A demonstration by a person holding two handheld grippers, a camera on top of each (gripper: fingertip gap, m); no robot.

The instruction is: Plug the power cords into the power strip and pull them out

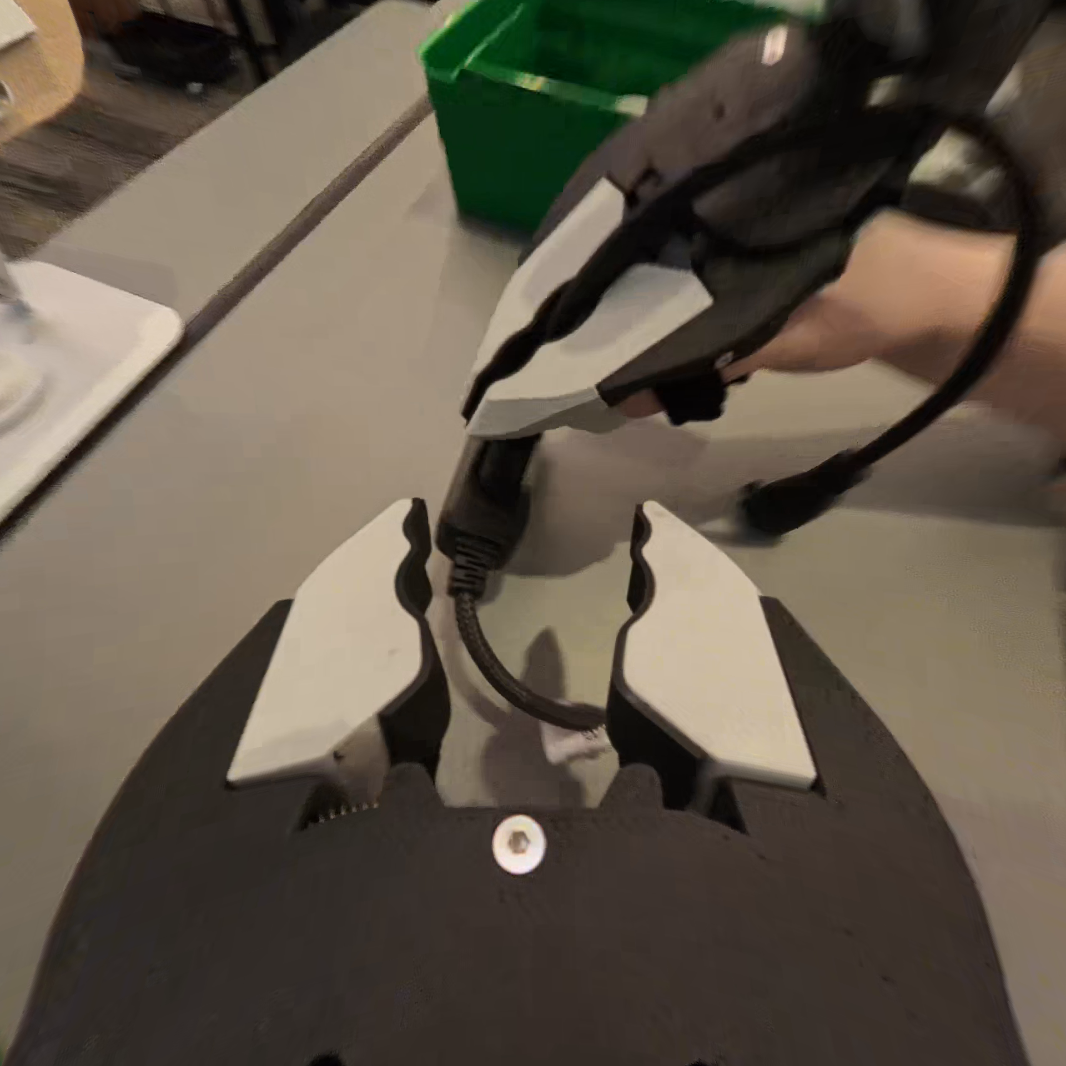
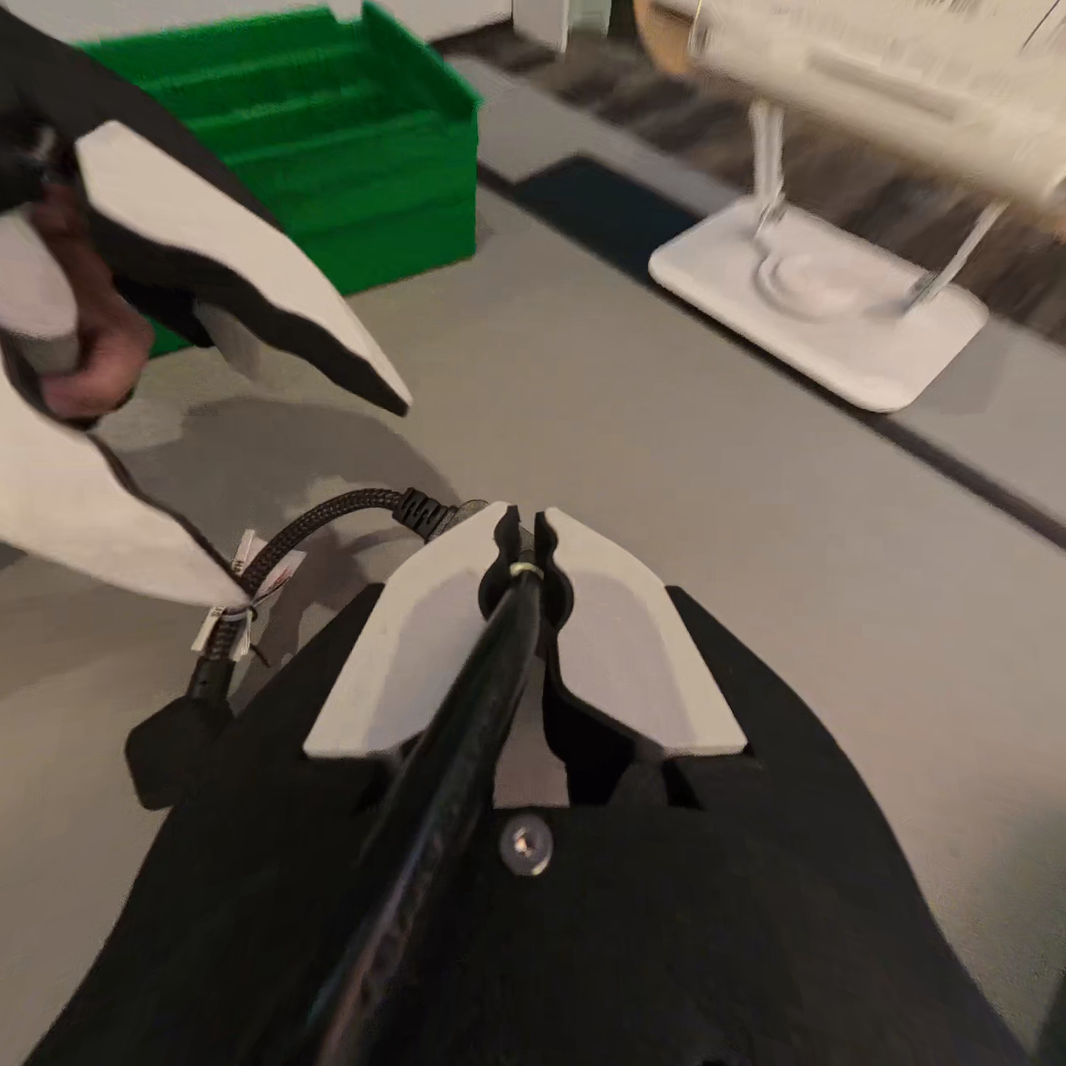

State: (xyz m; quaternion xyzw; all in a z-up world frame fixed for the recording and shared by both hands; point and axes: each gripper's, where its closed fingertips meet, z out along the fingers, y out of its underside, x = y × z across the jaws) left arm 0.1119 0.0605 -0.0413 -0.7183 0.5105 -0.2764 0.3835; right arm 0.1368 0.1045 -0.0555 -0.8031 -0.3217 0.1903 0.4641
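Observation:
In the left wrist view a black plug (image 1: 481, 507) on a braided cord (image 1: 490, 652) stands tilted over the grey table (image 1: 231, 519). My left gripper (image 1: 529, 513) is open. The plug stands between its fingers, close to the left pad, and is not squeezed. My right gripper (image 1: 479, 412) comes in from the upper right and is shut on the plug's top end. In the right wrist view my right gripper (image 2: 526, 513) pinches the plug, which is mostly hidden behind its pads. A smooth black cord (image 2: 461, 721) runs back between its fingers. The braided cord (image 2: 340, 507) leaves to the left.
A green bin (image 1: 519, 132) stands at the back of the table and also shows in the right wrist view (image 2: 346, 144). A white stand base (image 2: 819, 311) sits near the table seam. Another black plug (image 1: 802, 496) on a looping cord lies to the right. White tags (image 2: 231, 629) hang on the braided cord. Left tips to right tips: about 6 centimetres.

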